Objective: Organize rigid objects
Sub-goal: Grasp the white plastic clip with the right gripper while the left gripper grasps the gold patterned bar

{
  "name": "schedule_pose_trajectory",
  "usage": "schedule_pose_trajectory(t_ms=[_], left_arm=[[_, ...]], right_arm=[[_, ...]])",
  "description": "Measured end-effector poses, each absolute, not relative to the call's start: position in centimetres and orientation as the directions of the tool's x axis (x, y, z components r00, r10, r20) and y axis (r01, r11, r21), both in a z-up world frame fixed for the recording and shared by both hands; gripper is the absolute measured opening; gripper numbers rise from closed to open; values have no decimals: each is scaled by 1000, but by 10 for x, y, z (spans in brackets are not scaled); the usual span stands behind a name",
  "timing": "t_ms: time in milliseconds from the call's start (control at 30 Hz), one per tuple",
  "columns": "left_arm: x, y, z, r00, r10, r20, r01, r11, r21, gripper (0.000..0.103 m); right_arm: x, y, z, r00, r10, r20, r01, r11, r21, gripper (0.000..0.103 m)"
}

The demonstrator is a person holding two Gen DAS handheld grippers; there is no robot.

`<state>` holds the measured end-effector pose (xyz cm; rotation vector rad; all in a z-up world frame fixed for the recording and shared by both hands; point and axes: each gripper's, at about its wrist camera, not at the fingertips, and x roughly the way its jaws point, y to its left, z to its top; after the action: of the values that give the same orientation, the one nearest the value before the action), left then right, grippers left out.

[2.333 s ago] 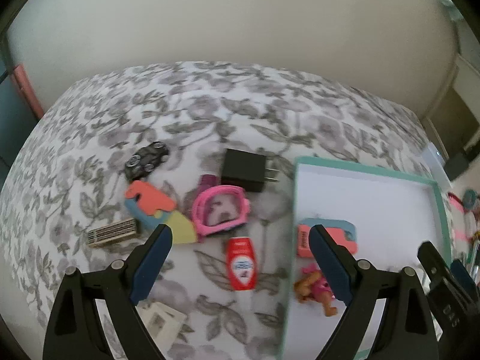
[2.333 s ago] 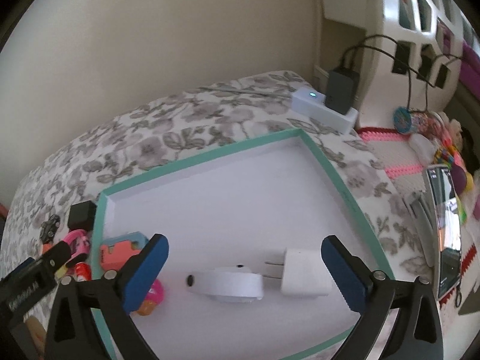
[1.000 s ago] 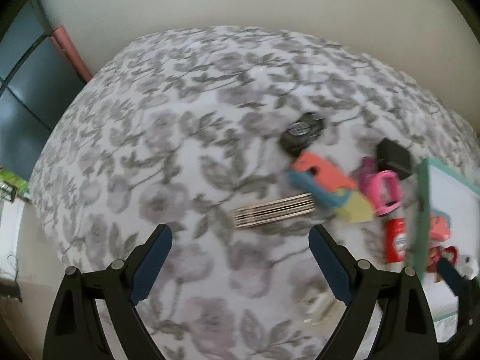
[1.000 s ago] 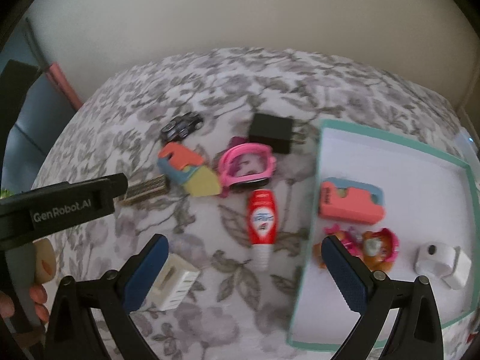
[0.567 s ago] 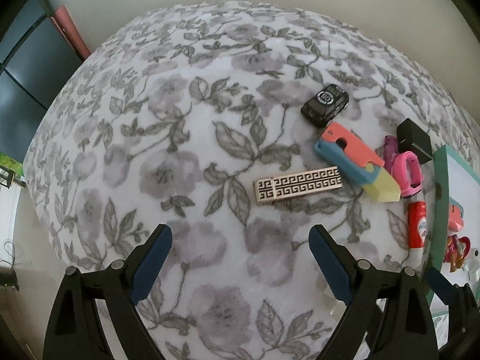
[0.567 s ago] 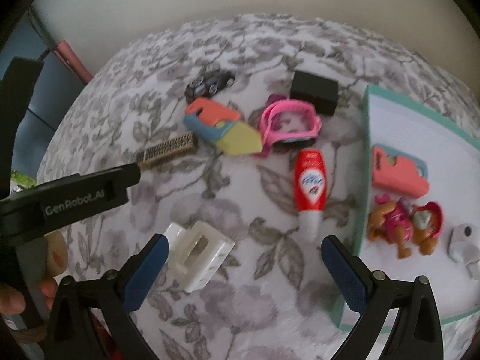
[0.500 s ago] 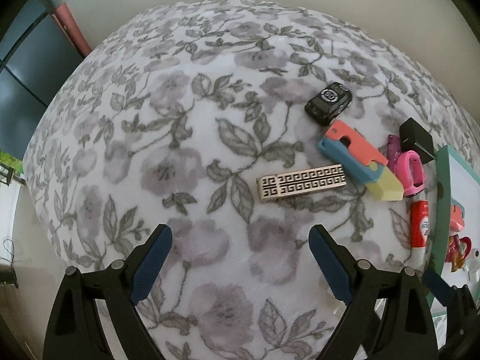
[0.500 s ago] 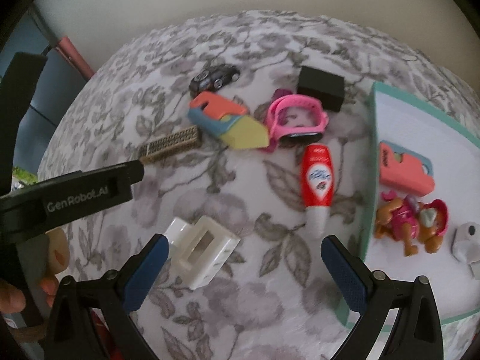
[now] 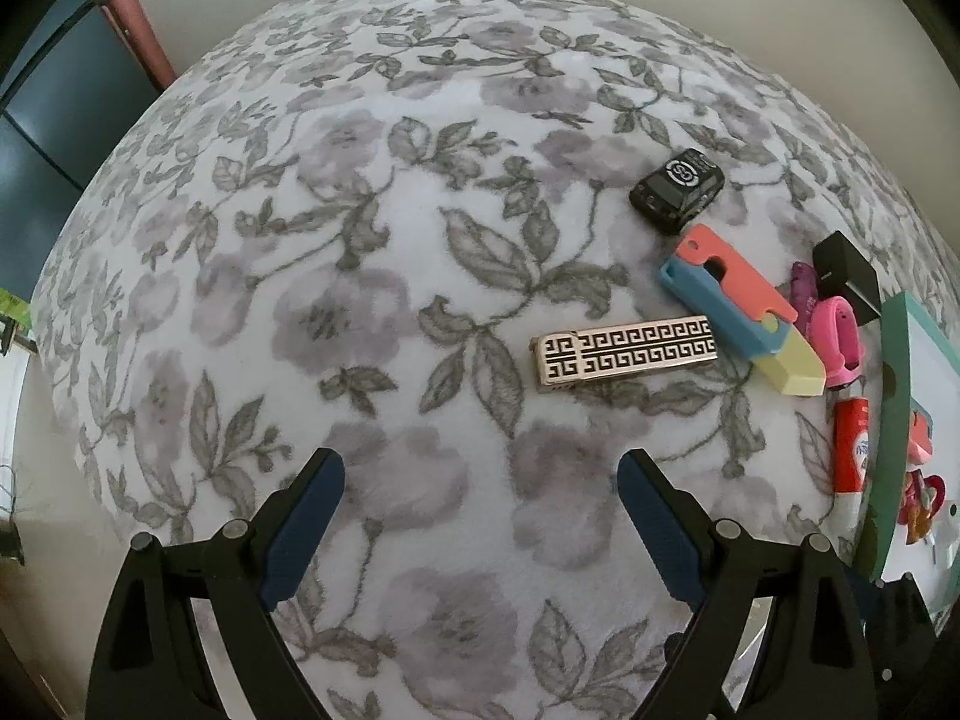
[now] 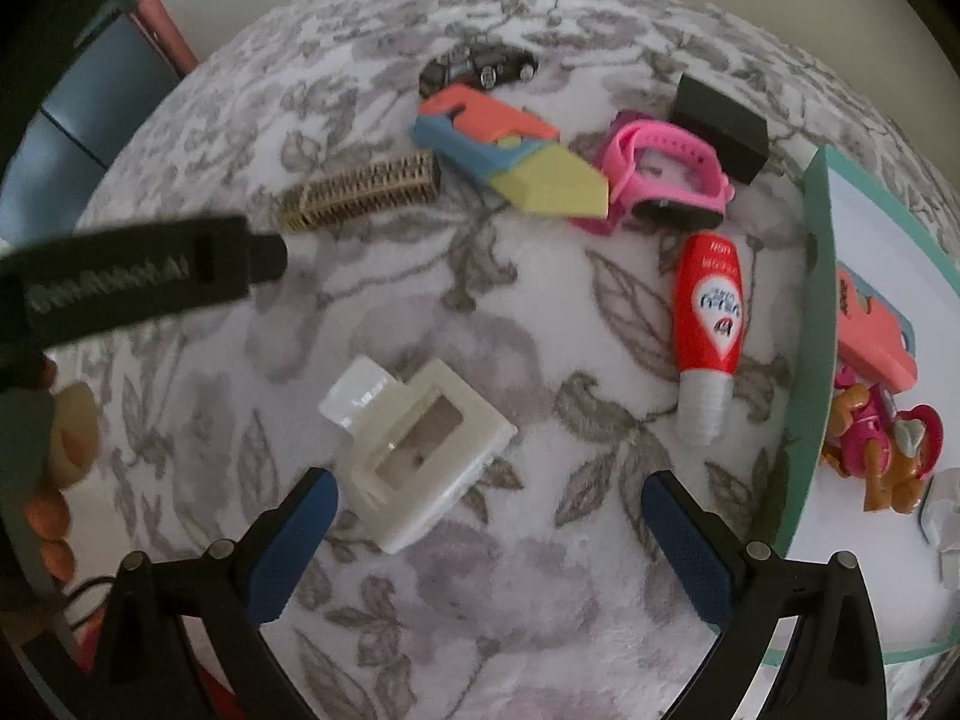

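Both cameras had swung away from the teal-rimmed tray (image 10: pixel 815 324) and dropped toward the loose clutter on the floral blanket (image 9: pixel 384 276), so the tray now sat only at the right edge of each view. Lowest in the right wrist view, the white plastic block (image 10: pixel 414 450) lay just above the right gripper (image 10: pixel 489 546), whose jaws stood wide with nothing between them, probably lined up to take that piece next. Higher in the frame lay the red tube (image 10: pixel 708 330), the pink watch (image 10: pixel 666 180), the black adapter (image 10: pixel 720 120), the multicoloured toy knife (image 10: pixel 510 150), the toy car (image 10: pixel 480 66) and the patterned bar (image 10: pixel 366 189), all outside the tray. Inside it, at the right edge, rested a coral case (image 10: pixel 870 330) and a pink figurine (image 10: pixel 876 450), apparently already sorted. The left gripper (image 9: pixel 480 534) also stood wide and empty, below the patterned bar (image 9: pixel 627 351) at the view's centre, likely its target.
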<state>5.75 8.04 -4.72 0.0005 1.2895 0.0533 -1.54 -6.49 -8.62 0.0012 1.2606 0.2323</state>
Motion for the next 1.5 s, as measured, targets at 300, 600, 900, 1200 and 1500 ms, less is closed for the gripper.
schedule_pose_trajectory(t_ms=[300,600,900,1200,1500], left_arm=[[67,80,-47,296,20,-955,-36,999,10,93],[86,79,-48,343,-56,-938,-66,994,-84,93],[98,58,-49,371,-94,-924,-35,993,-115,93],[105,44,-52,375,-98,-922,19,995,-98,93],[113,37,-65,358,-61,-932,19,998,-58,93]], right_arm=[[-14,-59,-89,318,124,-940,-190,980,65,101],[-6,-81,-83,355,122,-927,-134,988,78,92],[5,-95,-79,380,128,-916,-125,988,87,91],[25,-94,-79,404,144,-903,-126,987,101,91],[40,-95,-75,423,151,-894,-127,986,107,91]])
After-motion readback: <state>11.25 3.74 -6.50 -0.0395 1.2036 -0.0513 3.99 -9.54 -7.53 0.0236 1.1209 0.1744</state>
